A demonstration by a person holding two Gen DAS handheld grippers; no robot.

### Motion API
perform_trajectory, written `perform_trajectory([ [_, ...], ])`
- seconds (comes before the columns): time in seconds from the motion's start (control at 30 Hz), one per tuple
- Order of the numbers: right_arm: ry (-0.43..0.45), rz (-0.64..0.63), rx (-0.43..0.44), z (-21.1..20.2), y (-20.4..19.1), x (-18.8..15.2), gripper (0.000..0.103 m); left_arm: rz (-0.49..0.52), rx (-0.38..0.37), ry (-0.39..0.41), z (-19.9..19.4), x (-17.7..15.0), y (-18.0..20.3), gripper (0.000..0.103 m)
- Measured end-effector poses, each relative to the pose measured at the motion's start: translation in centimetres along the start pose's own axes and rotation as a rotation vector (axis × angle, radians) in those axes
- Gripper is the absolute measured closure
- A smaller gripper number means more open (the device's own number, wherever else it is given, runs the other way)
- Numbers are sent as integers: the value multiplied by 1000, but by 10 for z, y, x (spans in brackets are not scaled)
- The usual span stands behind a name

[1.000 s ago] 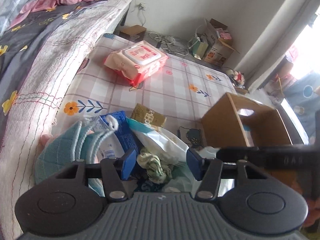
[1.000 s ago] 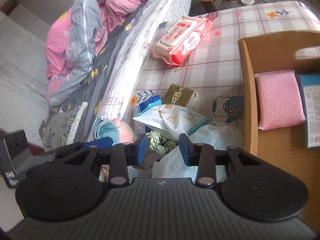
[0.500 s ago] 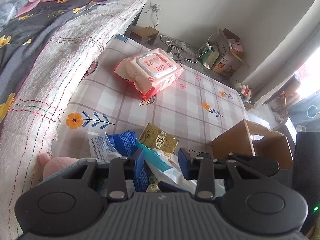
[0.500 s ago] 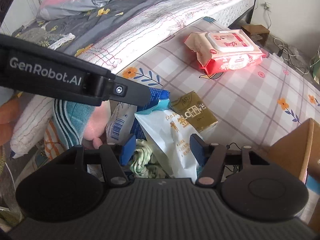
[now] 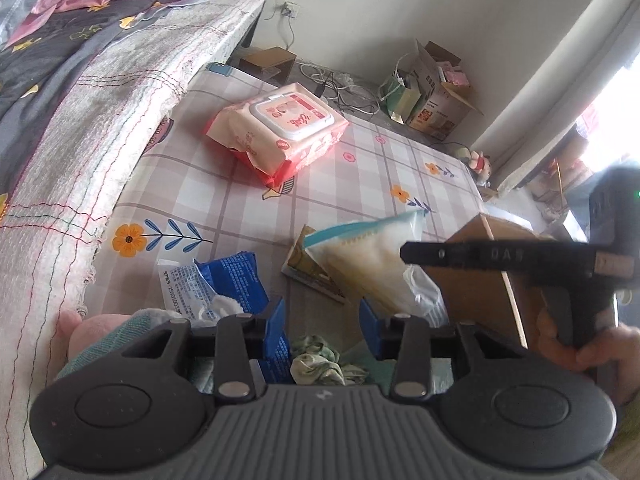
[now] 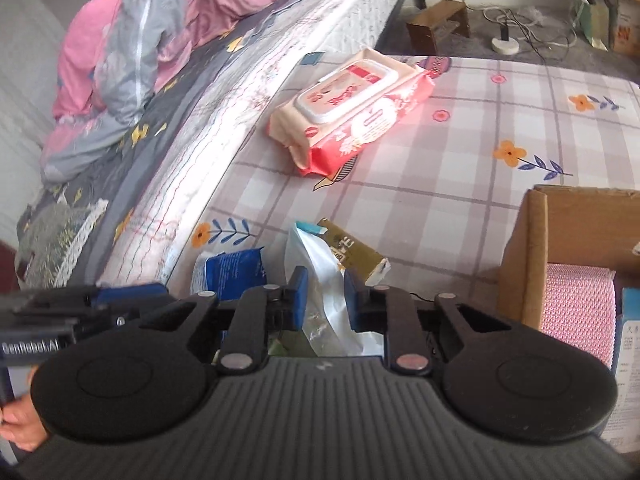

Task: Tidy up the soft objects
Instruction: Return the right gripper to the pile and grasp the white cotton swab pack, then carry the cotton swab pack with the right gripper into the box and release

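Observation:
My right gripper (image 6: 325, 300) is shut on a white soft pouch with a teal top edge (image 6: 316, 276) and holds it lifted above the pile; the pouch also shows in the left wrist view (image 5: 368, 248). My left gripper (image 5: 322, 322) is open and empty, hovering over a crumpled green cloth (image 5: 320, 364). A blue-and-white packet (image 5: 224, 284), an olive-gold sachet (image 6: 356, 252) and a pink plush with a teal cloth (image 5: 100, 328) lie close by. A cardboard box (image 6: 524, 256) at the right holds a pink sponge (image 6: 576, 304).
A red-and-white wet wipes pack (image 5: 280, 132) lies farther back on the checked floral mat (image 5: 360, 184). A bed with a grey quilt (image 5: 80, 92) runs along the left. Boxes and cables (image 5: 436, 96) sit by the far wall.
My right gripper has closed on the white pouch and lifted it off the pile. My left gripper has opened wider above the green cloth.

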State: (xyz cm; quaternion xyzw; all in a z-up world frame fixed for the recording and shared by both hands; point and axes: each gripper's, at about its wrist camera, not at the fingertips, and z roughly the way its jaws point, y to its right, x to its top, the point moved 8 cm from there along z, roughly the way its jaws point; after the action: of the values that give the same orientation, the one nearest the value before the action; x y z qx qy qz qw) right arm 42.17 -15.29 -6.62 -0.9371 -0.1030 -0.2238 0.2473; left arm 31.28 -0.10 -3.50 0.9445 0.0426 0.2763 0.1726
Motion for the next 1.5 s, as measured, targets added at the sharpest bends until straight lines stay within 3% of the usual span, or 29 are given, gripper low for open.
perform_trajectory([
  [0.1,5,65,3,4,15,6,86,49,-13,-27,8,-8,13,58],
  [0.17,-16,123,53,8,19,5,86,62,-45,-36,12,-11,23,55],
  [0.23,-46,196,119,12,21,2,86,70,-87,-41,15,-13,33,45],
  [0.33,-81,261,187,18,15,-5,86,90,-101,-48,20,-14,43,39],
  [0.53,-165,348,323,26,-2,-18,83,84,-56,-72,34,-14,48,44],
  [0.63,-116,331,348,14,-6,-7,77,65,-38,-91,39,-14,41,46],
  [0.7,-74,332,344,5,-3,4,73,58,-39,-93,39,-14,38,46],
  [0.8,-66,348,270,12,7,9,71,43,-43,-94,40,-13,34,45],
  [0.9,-124,357,212,34,12,0,70,25,-47,-115,45,-13,32,44],
  [1.03,-191,341,195,57,2,-19,66,-20,-21,-148,55,-13,26,44],
  [1.07,-197,341,199,60,-1,-21,66,-36,-16,-155,58,-13,23,46],
  [1.13,-209,354,233,62,-7,-22,66,-72,-6,-157,61,-13,18,64],
  [1.2,-221,374,275,61,-14,-22,66,-82,-4,-152,60,-11,15,68],
  [1.33,-212,343,256,55,-21,-19,66,-98,-10,-135,57,-10,13,78],
  [1.43,-197,351,255,49,-21,-17,66,-114,-12,-120,54,-10,13,92],
  [1.5,-187,357,264,44,-20,-17,66,-111,-17,-109,48,-10,14,94],
])
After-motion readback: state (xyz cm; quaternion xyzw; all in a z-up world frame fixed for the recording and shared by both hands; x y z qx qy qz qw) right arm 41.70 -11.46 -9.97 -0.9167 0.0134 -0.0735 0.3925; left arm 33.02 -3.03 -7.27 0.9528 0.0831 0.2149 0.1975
